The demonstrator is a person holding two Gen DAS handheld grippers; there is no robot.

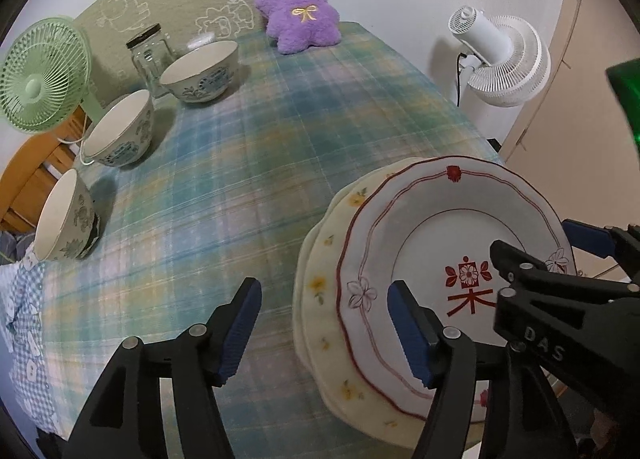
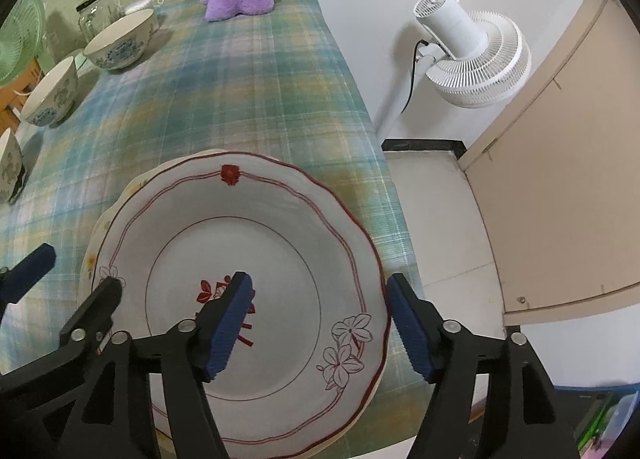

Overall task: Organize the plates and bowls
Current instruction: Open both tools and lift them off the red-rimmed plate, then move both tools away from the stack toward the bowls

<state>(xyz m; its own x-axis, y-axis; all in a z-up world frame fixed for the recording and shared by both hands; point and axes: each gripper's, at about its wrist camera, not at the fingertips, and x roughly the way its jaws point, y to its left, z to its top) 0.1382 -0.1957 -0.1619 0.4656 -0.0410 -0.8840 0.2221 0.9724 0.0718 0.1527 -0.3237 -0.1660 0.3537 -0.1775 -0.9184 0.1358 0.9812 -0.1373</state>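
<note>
A white plate with red trim (image 1: 424, 227) (image 2: 256, 227) lies on top of a cream plate with yellow flowers (image 1: 320, 291) (image 2: 90, 259) at the near right of the plaid tablecloth (image 1: 240, 163). My left gripper (image 1: 324, 331) is open, one pad over the cloth and the other over the plates' left rim, neither pressing. My right gripper (image 2: 320, 327) is open as well and straddles the white plate's right rim without touching it. Three blue-patterned bowls (image 1: 200, 71) (image 1: 120, 127) (image 1: 64, 215) stand in a row along the left side.
A purple plush toy (image 1: 300, 7) sits at the table's far end, with a glass jar (image 1: 150, 55) beside the farthest bowl. A green fan (image 1: 40, 75) stands off the left side and a white fan (image 2: 468, 55) off the right edge. A beige door (image 2: 560, 179) is at right.
</note>
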